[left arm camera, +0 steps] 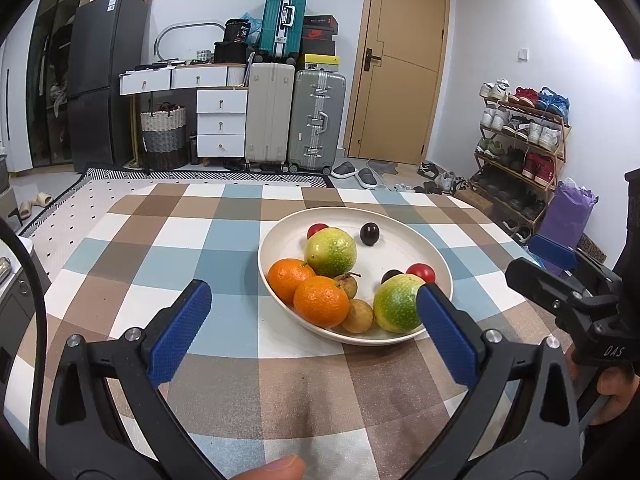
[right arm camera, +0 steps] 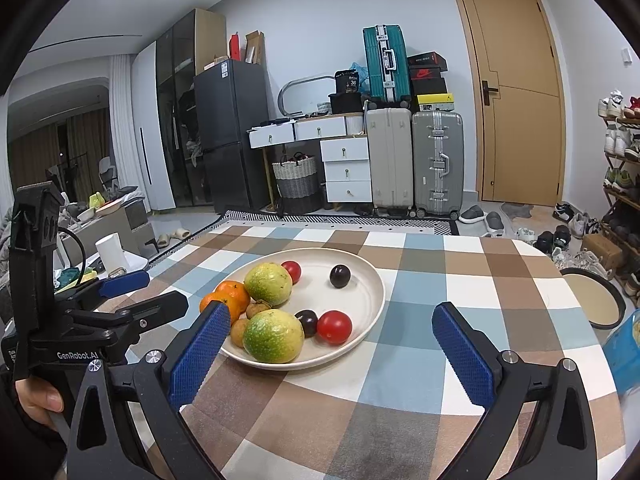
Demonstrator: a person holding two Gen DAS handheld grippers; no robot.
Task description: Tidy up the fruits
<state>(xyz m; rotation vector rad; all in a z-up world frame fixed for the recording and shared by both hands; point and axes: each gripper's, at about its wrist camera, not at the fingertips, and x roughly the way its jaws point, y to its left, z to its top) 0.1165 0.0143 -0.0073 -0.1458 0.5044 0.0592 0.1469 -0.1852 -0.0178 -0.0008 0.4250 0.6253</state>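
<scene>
A cream plate [left arm camera: 400, 240] [right arm camera: 360, 292] on the checked tablecloth holds two oranges [left arm camera: 320, 300] [right arm camera: 236, 294], two green-yellow fruits [left arm camera: 330, 252] [right arm camera: 272, 336], two red tomatoes [left arm camera: 422, 272] [right arm camera: 334, 326], dark plums [left arm camera: 369, 233] [right arm camera: 340, 276] and small brown longans [left arm camera: 357, 316] [right arm camera: 256, 309]. My left gripper [left arm camera: 314, 312] is open and empty, just in front of the plate's near left side. My right gripper [right arm camera: 332, 336] is open and empty, in front of the plate's near edge. Each gripper shows at the side of the other's view.
The checked table [left arm camera: 224, 248] [right arm camera: 460, 280] has bare cloth left of and in front of the plate. A round dark-rimmed tray [right arm camera: 592, 300] and a blue object [right arm camera: 624, 348] sit at the table's right edge. Suitcases, drawers and a shoe rack stand beyond.
</scene>
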